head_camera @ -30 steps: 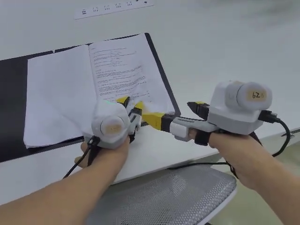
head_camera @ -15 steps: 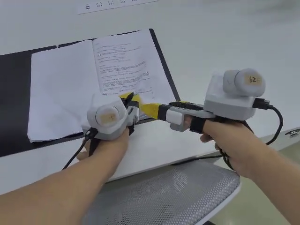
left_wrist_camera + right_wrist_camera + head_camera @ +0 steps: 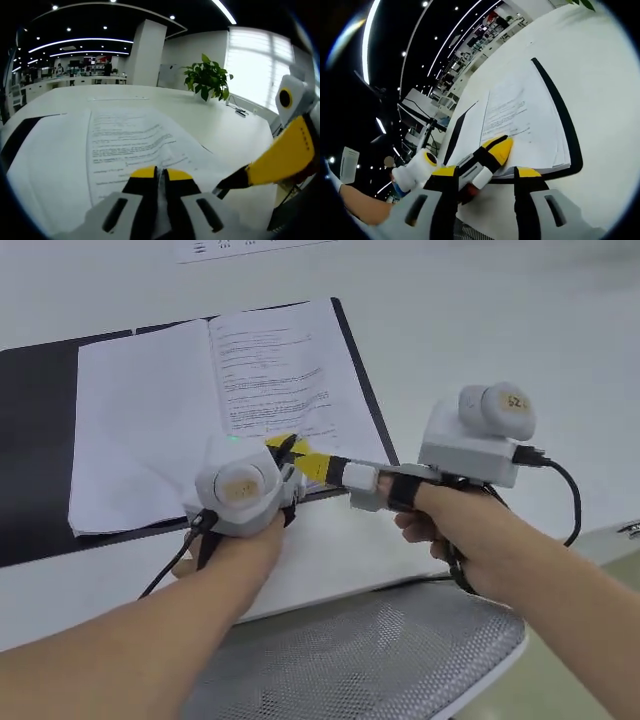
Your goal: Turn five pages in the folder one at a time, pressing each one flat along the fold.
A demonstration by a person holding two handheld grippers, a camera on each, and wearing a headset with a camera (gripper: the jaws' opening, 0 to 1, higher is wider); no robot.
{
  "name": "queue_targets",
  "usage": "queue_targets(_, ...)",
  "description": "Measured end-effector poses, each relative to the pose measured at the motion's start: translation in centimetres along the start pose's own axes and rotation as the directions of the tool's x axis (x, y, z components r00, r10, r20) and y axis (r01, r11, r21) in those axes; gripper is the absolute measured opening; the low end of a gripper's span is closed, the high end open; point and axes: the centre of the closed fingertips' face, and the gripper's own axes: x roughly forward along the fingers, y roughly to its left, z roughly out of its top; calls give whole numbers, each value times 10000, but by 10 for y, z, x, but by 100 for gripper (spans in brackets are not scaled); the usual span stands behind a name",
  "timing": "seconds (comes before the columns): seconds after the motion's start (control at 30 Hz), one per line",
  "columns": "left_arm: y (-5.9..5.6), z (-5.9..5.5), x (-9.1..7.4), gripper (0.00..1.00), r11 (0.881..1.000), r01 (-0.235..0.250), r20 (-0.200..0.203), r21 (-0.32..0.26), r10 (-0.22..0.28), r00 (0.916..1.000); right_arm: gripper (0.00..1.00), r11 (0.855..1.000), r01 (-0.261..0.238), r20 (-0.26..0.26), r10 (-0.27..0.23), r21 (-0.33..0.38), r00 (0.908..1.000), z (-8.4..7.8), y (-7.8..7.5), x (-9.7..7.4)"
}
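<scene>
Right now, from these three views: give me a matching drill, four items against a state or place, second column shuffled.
Items:
1. left tool
2. right tool
3. printed page
4. potted plant

States or places:
A. jaws apart
B. right half of the open folder
C. background, beside the bright window
D. jaws closed together

Pairs: 1-D, 2-A, 3-B, 4-C
</scene>
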Motion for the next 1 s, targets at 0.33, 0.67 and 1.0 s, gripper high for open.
queue_targets(0.33, 0, 0, 0, 5, 10000, 24, -9, -33, -24, 10000, 24, 9901, 1328, 521, -1350, 448, 9895, 9, -23, 7)
queue_targets(0.67, 0, 3, 0, 6, 9991, 132, -401, -410, -149, 9991, 0, 9743, 2120, 1116, -2195, 756, 9692, 12, -33, 4)
queue_targets(1.0, -6, 23, -31, 24, 9940, 1004, -841, -438, -1038, 9910, 0, 9776, 2080, 1822, -2103, 320, 9605, 17, -8, -2)
